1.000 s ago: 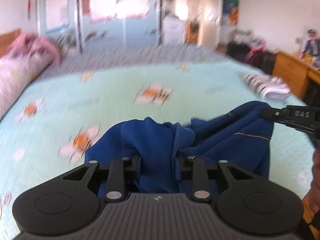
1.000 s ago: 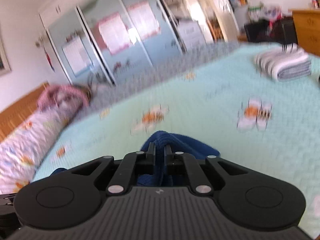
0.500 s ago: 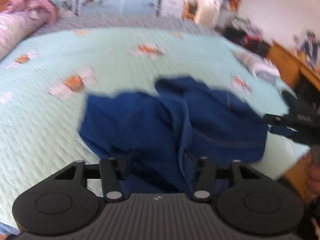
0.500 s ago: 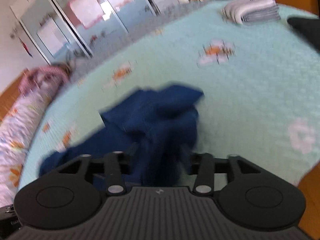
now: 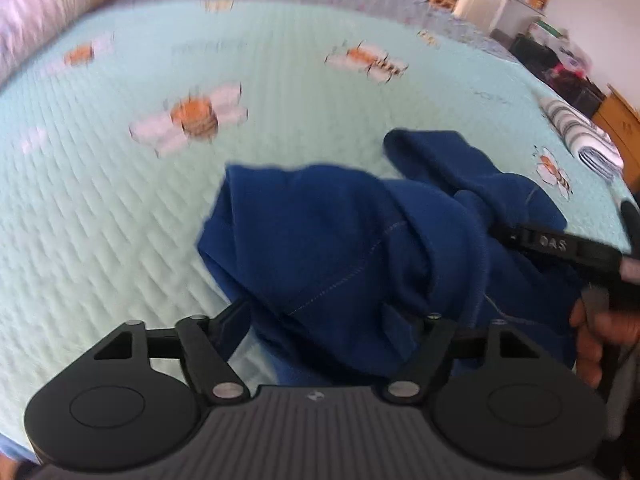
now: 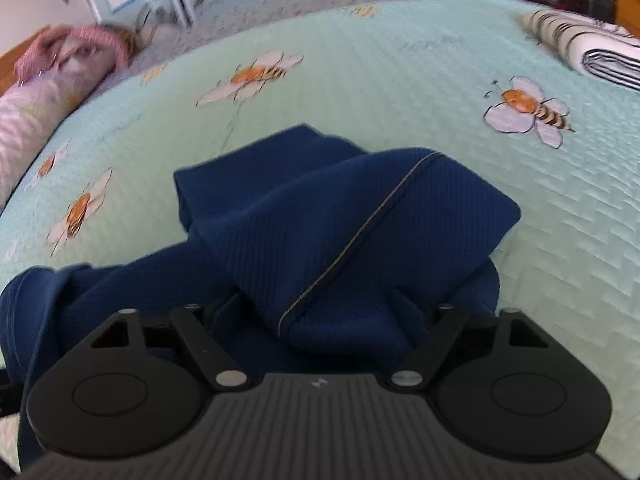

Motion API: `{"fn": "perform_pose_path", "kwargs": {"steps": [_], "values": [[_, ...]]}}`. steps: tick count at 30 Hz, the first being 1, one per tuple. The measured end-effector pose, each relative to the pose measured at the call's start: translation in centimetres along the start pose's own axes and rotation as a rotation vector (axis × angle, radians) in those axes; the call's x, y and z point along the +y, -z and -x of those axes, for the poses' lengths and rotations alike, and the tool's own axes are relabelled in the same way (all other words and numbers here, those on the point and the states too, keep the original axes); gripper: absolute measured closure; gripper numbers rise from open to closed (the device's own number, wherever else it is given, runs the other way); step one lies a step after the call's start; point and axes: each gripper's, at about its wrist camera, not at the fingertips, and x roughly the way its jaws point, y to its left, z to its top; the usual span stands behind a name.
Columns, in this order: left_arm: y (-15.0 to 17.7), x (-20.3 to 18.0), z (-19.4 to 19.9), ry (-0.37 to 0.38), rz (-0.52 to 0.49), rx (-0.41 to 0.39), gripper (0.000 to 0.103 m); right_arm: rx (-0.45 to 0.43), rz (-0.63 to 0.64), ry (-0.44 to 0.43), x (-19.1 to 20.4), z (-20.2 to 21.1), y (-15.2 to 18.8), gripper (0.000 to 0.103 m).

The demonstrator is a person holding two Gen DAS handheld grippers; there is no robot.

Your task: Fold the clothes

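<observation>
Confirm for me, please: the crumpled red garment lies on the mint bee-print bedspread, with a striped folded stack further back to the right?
Not quite: the garment is dark blue, not red, as the right wrist view shows. It does lie crumpled on the mint bee-print bedspread, with the striped folded stack further back to the right.

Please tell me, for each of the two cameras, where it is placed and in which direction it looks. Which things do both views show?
Left wrist: sits on the left gripper, looks forward and down at the blue garment on the bed; its jaws are opening around cloth; the right gripper and a hand show.
Right wrist: sits on the right gripper, looks down at the same garment; jaws apart.
Shared: garment, bee-print bedspread, striped folded pile.
</observation>
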Motion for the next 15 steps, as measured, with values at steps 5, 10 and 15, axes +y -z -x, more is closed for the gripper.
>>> {"fn": "perform_pose_path", "kwargs": {"steps": [5, 10, 15], "values": [[-3.6, -1.4, -1.1, 0.044, -0.04, -0.047, 0.07, -0.05, -0.02, -0.036, 0.4, 0.7, -3.1, 0.085], [-11.4, -1.8, 4.5, 0.057, -0.042, -0.251, 0.084, -0.191, -0.042, -0.124, 2.4, 4.1, -11.5, 0.086], [-15.0, -2.8, 15.5, 0.02, -0.123, -0.569, 0.084, -0.417, -0.002, -0.278, 5.6, 10.5, -18.7, 0.086]]}}
